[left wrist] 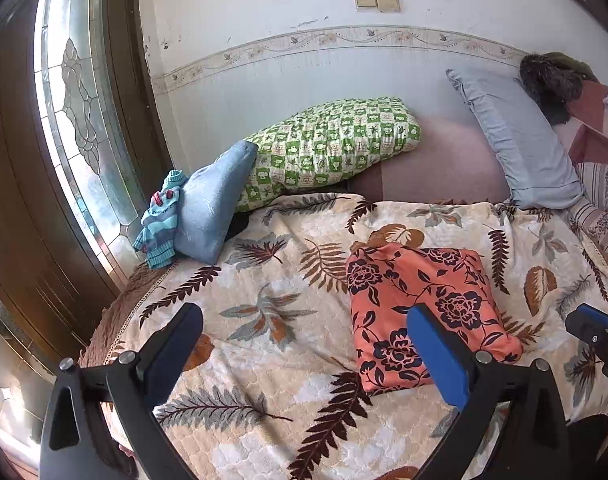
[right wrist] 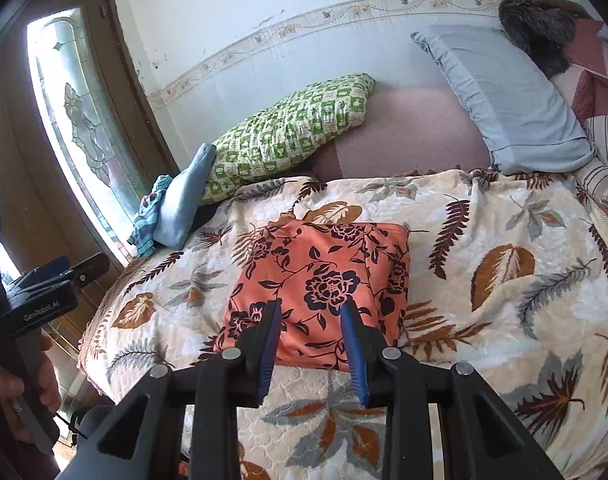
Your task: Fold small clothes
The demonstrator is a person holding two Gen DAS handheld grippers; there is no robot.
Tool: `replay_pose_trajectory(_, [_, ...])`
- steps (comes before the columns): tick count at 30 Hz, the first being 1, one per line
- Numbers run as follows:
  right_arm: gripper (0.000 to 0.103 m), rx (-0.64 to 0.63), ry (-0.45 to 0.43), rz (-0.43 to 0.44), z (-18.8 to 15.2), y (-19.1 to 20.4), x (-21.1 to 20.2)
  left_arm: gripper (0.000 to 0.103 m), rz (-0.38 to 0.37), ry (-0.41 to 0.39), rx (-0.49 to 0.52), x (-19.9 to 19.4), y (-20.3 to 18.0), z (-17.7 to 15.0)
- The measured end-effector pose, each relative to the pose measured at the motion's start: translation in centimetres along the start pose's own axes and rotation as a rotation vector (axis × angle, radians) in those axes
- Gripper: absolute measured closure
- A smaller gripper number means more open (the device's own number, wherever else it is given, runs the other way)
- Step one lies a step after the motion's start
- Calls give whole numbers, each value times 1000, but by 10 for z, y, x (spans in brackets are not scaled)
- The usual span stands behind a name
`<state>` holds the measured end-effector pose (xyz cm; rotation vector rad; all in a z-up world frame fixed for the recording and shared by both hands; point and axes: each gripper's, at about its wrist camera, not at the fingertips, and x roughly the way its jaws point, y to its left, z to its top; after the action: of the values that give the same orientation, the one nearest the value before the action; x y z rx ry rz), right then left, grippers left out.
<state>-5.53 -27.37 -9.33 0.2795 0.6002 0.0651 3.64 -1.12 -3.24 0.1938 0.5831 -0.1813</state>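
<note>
On the leaf-print blanket (right wrist: 504, 220) lies the folded floral garment (right wrist: 324, 276), long axis toward the wall.

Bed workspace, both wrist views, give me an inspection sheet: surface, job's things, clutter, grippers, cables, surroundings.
Surface: leaf-print blanket spread over the bed, mildly rumpled.
Job's things: orange floral garment lies folded into a rectangle on the blanket, touched by neither gripper.
Clutter: green checked pillow, blue pillow, light blue cloth and striped teal knit garment at the bed's far edge; dark furry item in the far corner.
Grippers: left gripper open wide, empty; right gripper partly open, empty, above the garment's near edge.
Cables: nothing seen.
Surroundings: wall with border strip, switch plates, leaded-glass door.
</note>
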Motion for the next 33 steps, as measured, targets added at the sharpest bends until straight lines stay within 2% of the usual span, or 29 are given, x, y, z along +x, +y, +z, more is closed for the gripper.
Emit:
replay_pose_trajectory(7, [69, -64, -32, -3, -3, 25, -28, 1, 38, -54, 13, -34, 4, 7])
replay_pose_trajectory(15, [69, -52, -33, 3, -4, 30, -38, 1, 68, -86, 26, -54, 3, 11])
replay_pose_trajectory(23, [69, -52, -49, 8, 0, 34, -43, 1, 33, -88, 3, -62, 8, 13])
replay_pose_trajectory(33, [69, -85, -55, 10, 3, 50, -43, 1, 29, -94, -17, -68, 17, 14])
